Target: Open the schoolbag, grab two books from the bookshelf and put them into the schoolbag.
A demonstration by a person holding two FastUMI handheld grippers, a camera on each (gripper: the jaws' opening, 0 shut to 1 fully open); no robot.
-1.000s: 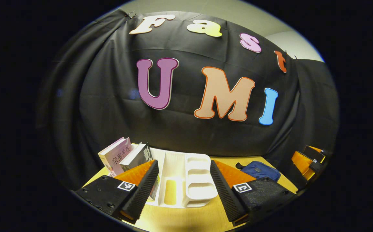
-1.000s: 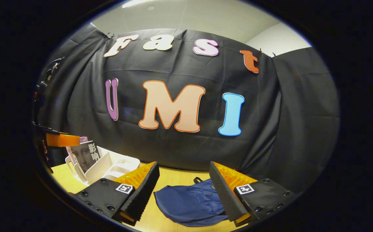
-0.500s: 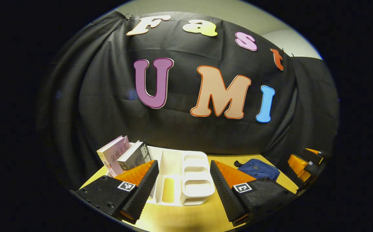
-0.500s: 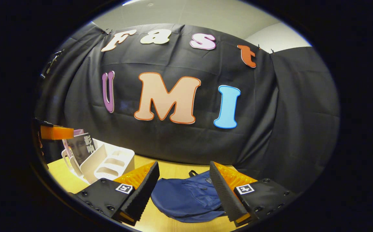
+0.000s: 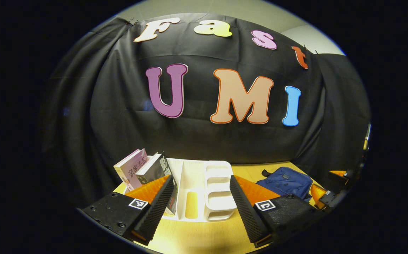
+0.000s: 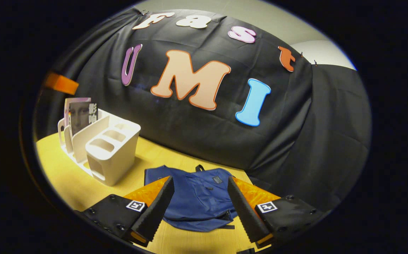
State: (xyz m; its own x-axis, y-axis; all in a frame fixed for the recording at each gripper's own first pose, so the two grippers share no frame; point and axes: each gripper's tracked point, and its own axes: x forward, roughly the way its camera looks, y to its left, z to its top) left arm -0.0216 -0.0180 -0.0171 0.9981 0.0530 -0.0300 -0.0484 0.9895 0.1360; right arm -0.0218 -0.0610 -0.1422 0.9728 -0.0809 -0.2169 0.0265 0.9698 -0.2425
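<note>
Right gripper, jaws spread, hovers low-centre above the blue schoolbag; left gripper, jaws spread, faces the white bookshelf. Bare table lies between them.

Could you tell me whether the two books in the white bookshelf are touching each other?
Touching: the left gripper view shows the pink book leaning directly against the dark book, no gap between them.

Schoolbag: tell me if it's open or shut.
Shut, as far as shows: the schoolbag lies flat on the table, no gaping opening, nothing inside visible. The right gripper hangs open above it.
</note>
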